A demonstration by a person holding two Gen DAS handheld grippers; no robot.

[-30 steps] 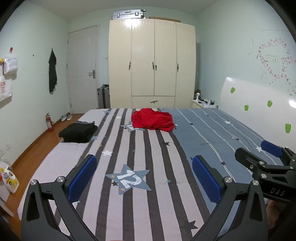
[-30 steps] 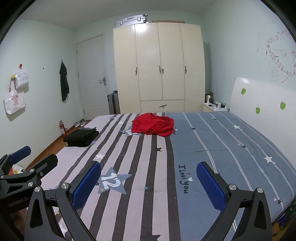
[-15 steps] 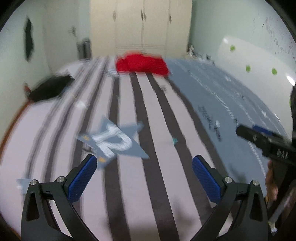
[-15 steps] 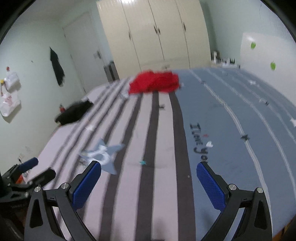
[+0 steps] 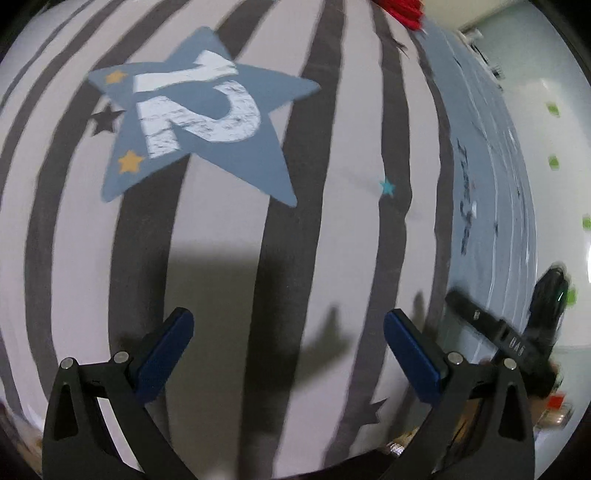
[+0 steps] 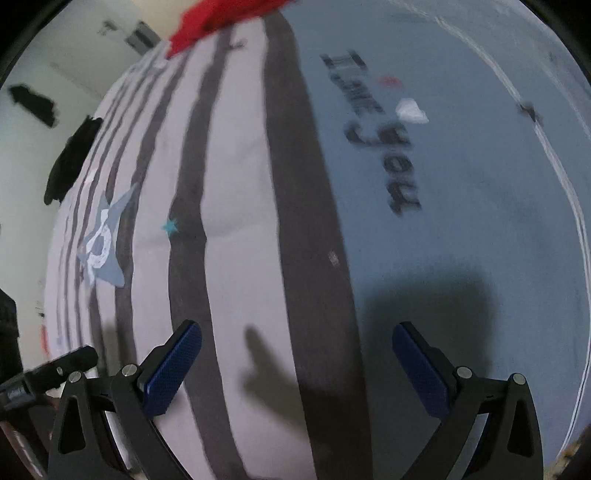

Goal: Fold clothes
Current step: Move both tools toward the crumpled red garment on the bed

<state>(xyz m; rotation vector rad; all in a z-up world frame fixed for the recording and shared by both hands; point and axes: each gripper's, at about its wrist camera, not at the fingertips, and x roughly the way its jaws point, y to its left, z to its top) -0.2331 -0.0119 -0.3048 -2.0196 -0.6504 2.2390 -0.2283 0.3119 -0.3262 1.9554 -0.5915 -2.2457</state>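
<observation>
Both grippers point down at the bed (image 5: 221, 258), close above its striped cover. The left gripper (image 5: 288, 343) has its blue-padded fingers (image 5: 166, 354) spread wide with nothing between them, over grey and pale stripes just near of a blue star print (image 5: 199, 122) bearing the number 12. The right gripper (image 6: 295, 354) is likewise wide apart and empty, above the line where the stripes meet the plain blue half with dark lettering (image 6: 373, 136). The red garment (image 6: 221, 18) lies crumpled at the far end of the bed, well apart from both grippers. A dark folded garment (image 6: 70, 162) sits at the far left edge.
</observation>
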